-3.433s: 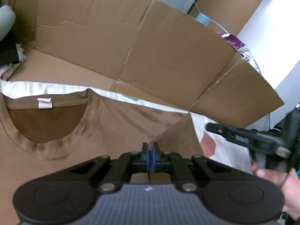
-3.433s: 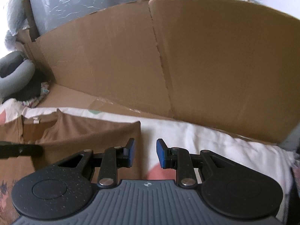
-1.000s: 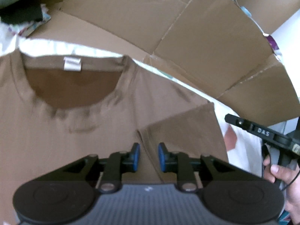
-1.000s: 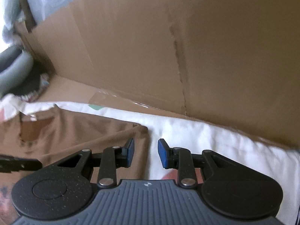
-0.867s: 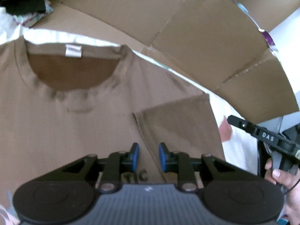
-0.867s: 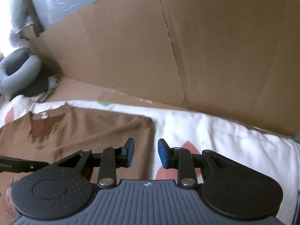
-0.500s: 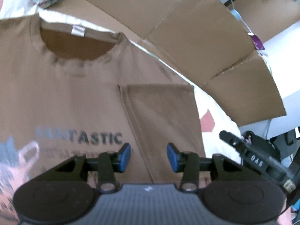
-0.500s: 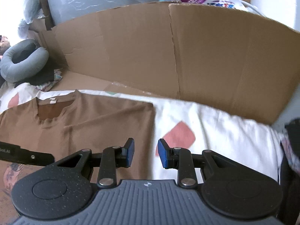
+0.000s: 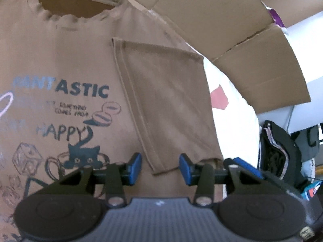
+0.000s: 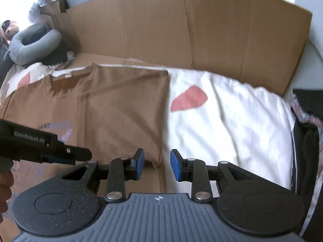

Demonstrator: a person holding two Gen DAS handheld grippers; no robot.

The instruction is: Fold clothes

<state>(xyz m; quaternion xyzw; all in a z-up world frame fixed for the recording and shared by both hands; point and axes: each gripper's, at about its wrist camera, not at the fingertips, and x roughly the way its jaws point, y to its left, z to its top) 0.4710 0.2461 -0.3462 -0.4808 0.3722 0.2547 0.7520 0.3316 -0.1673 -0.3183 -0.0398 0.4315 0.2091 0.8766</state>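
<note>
A brown T-shirt [image 9: 66,76] lies flat, print side up, on a white bedsheet with pink patches [image 10: 226,117], its neckline pointing away toward a wall of cardboard [image 10: 181,26]. One sleeve [image 9: 165,104] is already folded inward across the chest, covering the edge of the printed words and cat drawing. Seen from the left wrist, the left gripper [image 9: 159,166] hovers low over the shirt with its blue-padded jaws apart; they have just been narrowing a little, and the folded sleeve's lower corner lies below the gap, but nothing is pinched. Seen from the right wrist, the right gripper [image 10: 157,165] also has its jaws apart and empty, poised just above the shirt's side edge where brown cloth meets white sheet. The left gripper's black body reaches in from the left of that view, close beside the right one. A grey neck pillow [image 10: 34,42] sits at the far left, and dark clothing [image 9: 276,147] is piled off the bed's right side. The likely next step is grasping this side edge to fold it over. The risks: a jaw could pinch the bedsheet together with the shirt, dragging both; a grip that catches only the top layer could pull the folded sleeve open; and the two grippers, working so near each other, could collide.
</note>
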